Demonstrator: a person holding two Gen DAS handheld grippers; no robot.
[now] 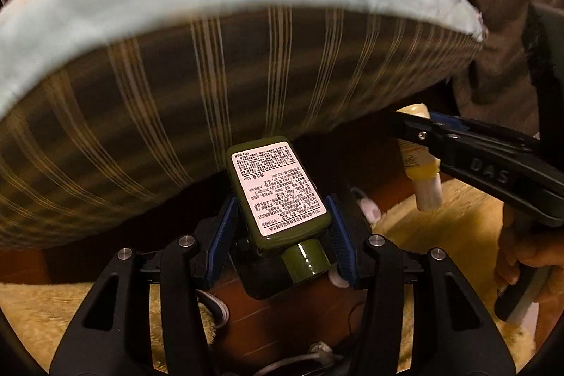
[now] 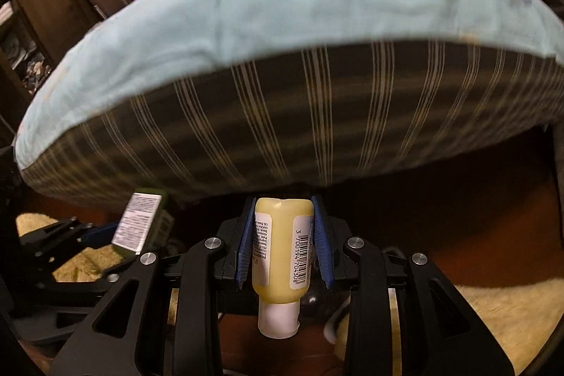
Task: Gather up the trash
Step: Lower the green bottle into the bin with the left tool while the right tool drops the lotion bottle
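The left tool (image 1: 282, 228) clamps a green bottle (image 1: 278, 192), cap toward the camera; the right tool (image 2: 283, 242) clamps a yellow bottle (image 2: 280, 249) likewise. Both are carried as trash, the bed (image 2: 282, 115) at twelve o'clock.

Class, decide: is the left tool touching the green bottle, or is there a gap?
Touching. In the left wrist view, both blue pads of the left tool press against the sides of the green bottle.
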